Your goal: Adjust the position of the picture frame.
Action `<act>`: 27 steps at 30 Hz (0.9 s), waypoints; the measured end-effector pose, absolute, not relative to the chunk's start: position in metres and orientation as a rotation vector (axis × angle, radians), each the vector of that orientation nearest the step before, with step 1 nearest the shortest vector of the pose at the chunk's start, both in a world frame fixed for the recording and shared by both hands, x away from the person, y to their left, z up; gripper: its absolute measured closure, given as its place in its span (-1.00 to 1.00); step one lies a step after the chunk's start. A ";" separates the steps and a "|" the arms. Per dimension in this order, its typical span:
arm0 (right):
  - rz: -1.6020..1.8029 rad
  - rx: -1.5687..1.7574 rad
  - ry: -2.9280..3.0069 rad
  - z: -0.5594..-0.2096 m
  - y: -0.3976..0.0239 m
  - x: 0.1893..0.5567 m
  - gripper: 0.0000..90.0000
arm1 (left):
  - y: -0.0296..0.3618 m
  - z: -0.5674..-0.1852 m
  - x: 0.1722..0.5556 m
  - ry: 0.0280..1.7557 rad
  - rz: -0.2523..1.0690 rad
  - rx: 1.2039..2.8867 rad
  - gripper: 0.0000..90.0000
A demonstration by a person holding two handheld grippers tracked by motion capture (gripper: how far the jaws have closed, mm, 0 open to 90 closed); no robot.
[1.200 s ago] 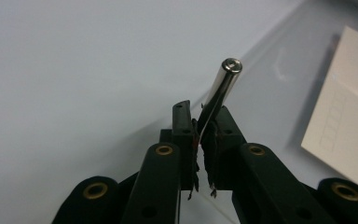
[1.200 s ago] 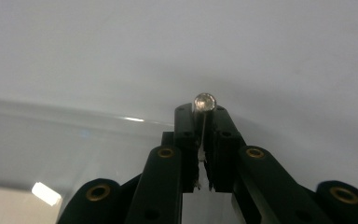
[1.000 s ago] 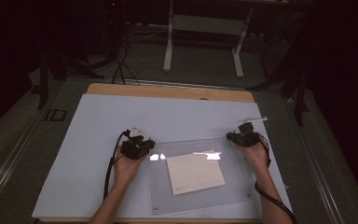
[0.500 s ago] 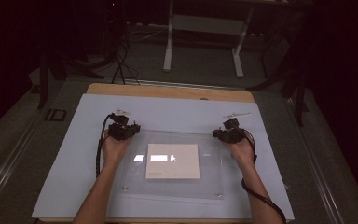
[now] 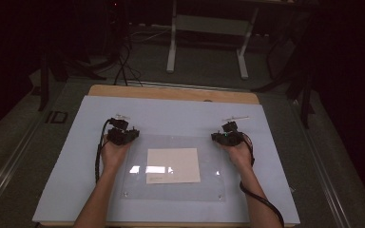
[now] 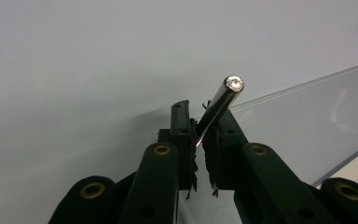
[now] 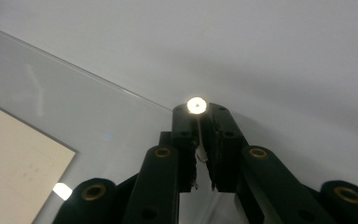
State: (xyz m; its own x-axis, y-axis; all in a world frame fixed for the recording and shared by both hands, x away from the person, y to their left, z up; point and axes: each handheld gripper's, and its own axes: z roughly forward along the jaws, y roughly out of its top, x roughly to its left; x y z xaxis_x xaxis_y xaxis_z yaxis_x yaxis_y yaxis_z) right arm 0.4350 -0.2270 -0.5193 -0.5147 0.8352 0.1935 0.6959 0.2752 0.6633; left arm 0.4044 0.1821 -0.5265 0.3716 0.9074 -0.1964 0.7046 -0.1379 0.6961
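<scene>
Both grippers, left gripper (image 5: pixel 123 135) and right gripper (image 5: pixel 226 136), have spread apart, each gripping a metal pin (image 6: pixel 219 107).

Desk (image 5: pixel 171 92) placed centre of frame, covered by mat (image 5: pixel 66 161). Clear sheet (image 5: pixel 209 187) laid on mat, lower centre of frame. Paper card (image 5: pixel 173 165) set at middle of clear sheet. Left tool (image 5: pixel 122 134) positioned at upper left corner of sheet; right tool (image 5: pixel 226 136) at upper right corner. Metal pin (image 6: pixel 219 106) gripped between left tool jaws, tilted toward upper right in left gripper view; second pin (image 7: pixel 196 105) gripped between right tool jaws, seen end-on. Stand legs (image 5: pixel 204 42) located behind desk, top centre of frame.
</scene>
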 end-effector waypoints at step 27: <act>1.111 1.408 2.347 -0.524 -0.230 0.435 0.80 | 0.190 -0.530 0.397 1.402 0.297 1.827 0.57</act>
State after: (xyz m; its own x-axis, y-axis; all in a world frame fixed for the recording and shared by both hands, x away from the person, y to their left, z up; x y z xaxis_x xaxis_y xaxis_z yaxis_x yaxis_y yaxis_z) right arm 0.4354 -0.2297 -0.5236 -0.5322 0.8209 0.2071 0.6807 0.2694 0.6812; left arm 0.3974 0.1901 -0.5298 0.3593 0.8928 -0.2718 0.7056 -0.0692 0.7052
